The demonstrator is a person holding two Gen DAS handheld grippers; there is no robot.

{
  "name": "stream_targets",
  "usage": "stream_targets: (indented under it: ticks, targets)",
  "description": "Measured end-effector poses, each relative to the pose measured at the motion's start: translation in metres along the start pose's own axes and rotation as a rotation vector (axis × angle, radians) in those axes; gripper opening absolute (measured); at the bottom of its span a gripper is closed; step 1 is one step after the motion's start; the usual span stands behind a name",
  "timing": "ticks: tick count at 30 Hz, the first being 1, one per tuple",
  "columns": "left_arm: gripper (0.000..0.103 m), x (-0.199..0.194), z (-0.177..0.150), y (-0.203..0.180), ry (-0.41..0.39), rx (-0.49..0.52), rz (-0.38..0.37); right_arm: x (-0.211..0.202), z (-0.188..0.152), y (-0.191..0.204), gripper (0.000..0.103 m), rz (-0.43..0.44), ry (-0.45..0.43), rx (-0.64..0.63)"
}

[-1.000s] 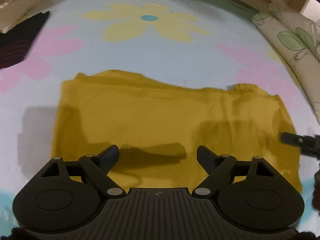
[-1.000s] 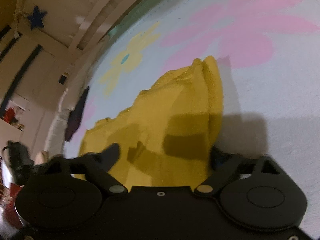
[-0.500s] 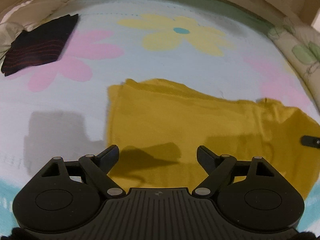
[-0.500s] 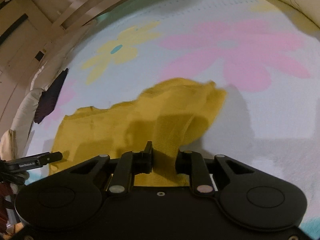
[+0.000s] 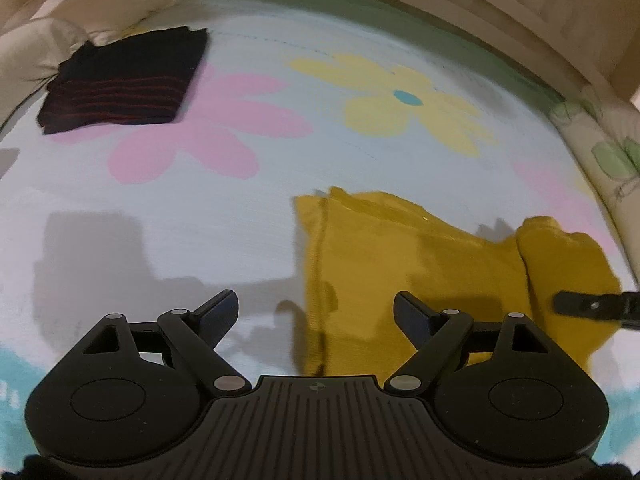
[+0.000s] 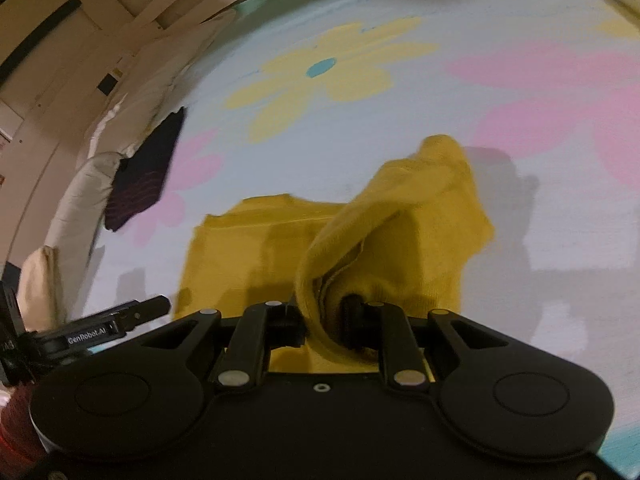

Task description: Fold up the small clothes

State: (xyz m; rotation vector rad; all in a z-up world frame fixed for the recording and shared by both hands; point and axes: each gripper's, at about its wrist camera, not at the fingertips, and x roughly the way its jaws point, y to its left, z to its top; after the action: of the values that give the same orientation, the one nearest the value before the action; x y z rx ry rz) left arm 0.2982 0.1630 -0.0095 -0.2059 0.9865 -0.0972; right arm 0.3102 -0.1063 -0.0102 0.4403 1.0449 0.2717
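A mustard yellow garment [image 5: 400, 264] lies on a flowered bed sheet [image 5: 240, 208]. My left gripper [image 5: 316, 312] is open and empty, above the garment's left edge. My right gripper [image 6: 324, 320] is shut on the garment's right side [image 6: 400, 240], lifting it into a raised fold over the flat part [image 6: 248, 240]. The right gripper's finger tip [image 5: 588, 306] shows at the right edge of the left wrist view, over the lifted fold [image 5: 560, 264]. The left gripper's finger [image 6: 136, 312] shows at the left of the right wrist view.
A folded dark garment with red stripes [image 5: 124, 80] lies at the far left of the bed, also seen in the right wrist view [image 6: 148, 168]. Pale pillows [image 5: 48, 40] line the left edge and a leaf-print cushion [image 5: 600, 148] the right edge.
My right gripper closed on the garment's right side and lifted it leftward into a fold. My left gripper, still open, moved left to the garment's left edge.
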Motion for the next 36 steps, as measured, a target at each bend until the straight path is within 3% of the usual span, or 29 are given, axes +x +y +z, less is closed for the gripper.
stream_targets:
  ticks: [13,18,21,22,24,26,31,36]
  targets:
    - [0.085,-0.013,0.005,0.036,-0.020,-0.064,-0.006,0.040,-0.008,0.071,0.026,0.062,0.008,-0.012]
    - [0.085,-0.012,0.004,0.039,-0.017,-0.069,-0.009,0.058,-0.013,0.091,0.027,0.027,0.021,-0.037]
    - [0.085,-0.012,0.004,0.040,-0.015,-0.078,-0.011,0.069,-0.017,0.102,0.039,-0.002,0.046,-0.077]
    - [0.085,-0.012,0.004,0.040,-0.015,-0.080,-0.015,0.072,-0.018,0.105,0.051,0.005,0.055,-0.082]
    - [0.085,-0.012,0.005,0.040,-0.017,-0.081,-0.016,0.074,-0.020,0.109,0.065,0.062,0.059,-0.077]
    - [0.085,-0.013,0.005,0.039,-0.021,-0.080,-0.016,0.068,-0.021,0.110,0.066,0.135,0.042,-0.078]
    - [0.085,-0.014,0.005,0.037,-0.029,-0.080,-0.022,0.043,-0.018,0.104,0.066,0.204,-0.012,-0.086]
    - [0.085,-0.014,0.003,0.018,-0.031,-0.042,-0.039,0.023,-0.022,0.083,0.066,0.154,-0.056,-0.090]
